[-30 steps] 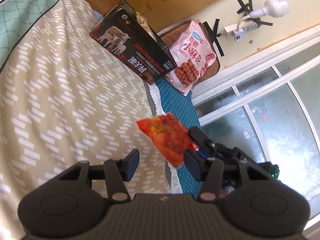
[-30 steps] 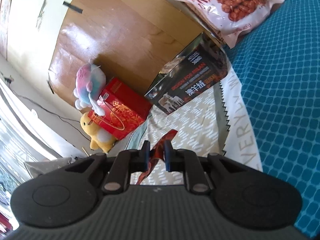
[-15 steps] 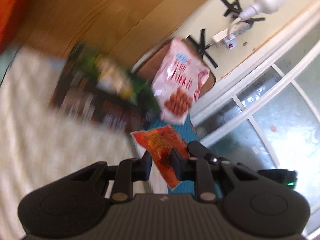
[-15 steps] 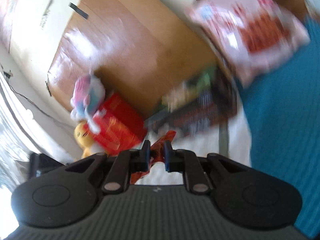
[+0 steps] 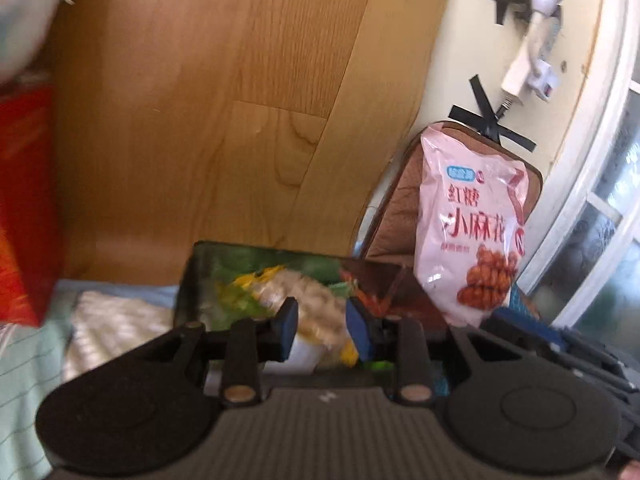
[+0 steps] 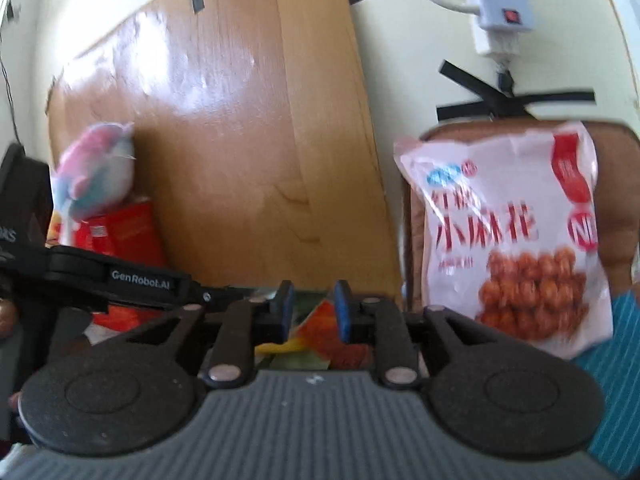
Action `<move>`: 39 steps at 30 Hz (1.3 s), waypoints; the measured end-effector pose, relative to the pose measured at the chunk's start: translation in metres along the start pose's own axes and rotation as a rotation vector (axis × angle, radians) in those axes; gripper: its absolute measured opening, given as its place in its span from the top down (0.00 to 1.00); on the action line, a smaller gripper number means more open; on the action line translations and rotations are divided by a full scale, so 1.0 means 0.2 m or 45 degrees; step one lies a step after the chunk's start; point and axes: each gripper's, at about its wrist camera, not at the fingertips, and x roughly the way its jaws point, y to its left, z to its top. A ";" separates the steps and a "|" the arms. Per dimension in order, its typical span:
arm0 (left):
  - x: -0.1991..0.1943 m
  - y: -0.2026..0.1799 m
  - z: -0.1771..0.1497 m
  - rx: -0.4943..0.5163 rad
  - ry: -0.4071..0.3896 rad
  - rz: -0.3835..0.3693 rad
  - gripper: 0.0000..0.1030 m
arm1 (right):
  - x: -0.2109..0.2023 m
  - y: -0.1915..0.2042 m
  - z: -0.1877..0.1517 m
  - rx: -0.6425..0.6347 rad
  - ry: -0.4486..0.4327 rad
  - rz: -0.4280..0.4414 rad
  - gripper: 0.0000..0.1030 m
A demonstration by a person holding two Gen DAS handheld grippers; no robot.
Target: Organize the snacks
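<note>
The dark open box (image 5: pixel 200 280) lies just ahead with several snack packets inside, among them a clear bag of pale snacks (image 5: pixel 308 300). My left gripper (image 5: pixel 322 328) is open over the box with nothing between its pads. My right gripper (image 6: pixel 310 312) is open, and the small red-orange snack packet (image 6: pixel 332 340) lies below it in the box; in the left wrist view (image 5: pixel 372 300) only a corner shows. A large pink snack bag (image 5: pixel 476 232) leans on a brown cushion at the right and also shows in the right wrist view (image 6: pixel 508 248).
A wooden headboard (image 5: pixel 200 120) stands behind the box. A red gift box (image 6: pixel 120 232) with a plush toy (image 6: pixel 100 176) on it sits at the left. A power strip (image 6: pixel 500 20) hangs on the wall. The left gripper's body (image 6: pixel 120 280) crosses the right wrist view.
Both grippers moved forward over the open box. The right gripper opened and let go of the red-orange packet, which now lies in the box. The left gripper narrowed around the packet, then stands open.
</note>
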 end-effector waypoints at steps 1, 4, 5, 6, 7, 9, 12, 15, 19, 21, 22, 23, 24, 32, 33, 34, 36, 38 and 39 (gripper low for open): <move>-0.04 -0.02 -0.03 0.021 -0.003 0.022 0.73 | -0.04 0.01 -0.02 0.016 0.022 0.013 0.73; -0.19 -0.08 -0.15 0.081 -0.021 0.087 0.72 | -0.16 0.05 -0.13 0.034 0.099 0.029 0.72; -0.24 -0.11 -0.21 0.100 -0.017 0.107 0.70 | -0.18 0.07 -0.16 0.048 0.118 0.018 0.69; -0.28 -0.13 -0.25 0.115 -0.008 0.129 0.69 | -0.22 0.09 -0.20 0.066 0.143 0.013 0.64; -0.31 -0.15 -0.30 0.135 0.008 0.159 0.69 | -0.27 0.10 -0.25 0.090 0.169 0.008 0.61; -0.36 -0.20 -0.40 0.153 0.055 0.211 0.69 | -0.34 0.15 -0.32 0.129 0.200 -0.006 0.61; -0.44 -0.23 -0.52 0.146 0.112 0.258 0.62 | -0.44 0.20 -0.41 0.185 0.246 -0.003 0.56; -0.54 -0.26 -0.62 0.160 0.098 0.337 0.50 | -0.53 0.27 -0.48 0.218 0.282 -0.011 0.47; -0.66 -0.28 -0.71 0.173 0.073 0.413 0.46 | -0.62 0.35 -0.54 0.260 0.311 0.020 0.39; -0.71 -0.28 -0.75 0.166 0.063 0.447 0.44 | -0.66 0.38 -0.55 0.254 0.311 0.022 0.31; -0.73 -0.27 -0.77 0.165 0.057 0.469 0.43 | -0.68 0.40 -0.56 0.248 0.306 0.018 0.30; -0.74 -0.27 -0.79 0.167 0.051 0.491 0.40 | -0.70 0.41 -0.57 0.244 0.299 0.014 0.27; -0.76 -0.27 -0.81 0.173 0.045 0.517 0.36 | -0.72 0.42 -0.57 0.240 0.291 0.011 0.24; -0.88 -0.28 -0.90 0.193 -0.021 0.627 0.00 | -0.82 0.46 -0.64 0.313 0.320 0.015 0.22; -0.89 -0.28 -0.91 0.191 -0.023 0.641 0.00 | -0.82 0.47 -0.64 0.320 0.324 0.020 0.22; -0.89 -0.28 -0.91 0.188 -0.023 0.653 0.00 | -0.83 0.47 -0.64 0.325 0.326 0.026 0.22; -0.91 -0.27 -0.91 0.178 -0.025 0.675 0.00 | -0.85 0.48 -0.64 0.325 0.318 0.027 0.21; -0.92 -0.27 -0.91 0.170 -0.027 0.696 0.00 | -0.86 0.49 -0.64 0.326 0.310 0.028 0.21; -0.92 -0.26 -0.91 0.170 -0.029 0.701 0.00 | -0.87 0.49 -0.64 0.327 0.307 0.028 0.21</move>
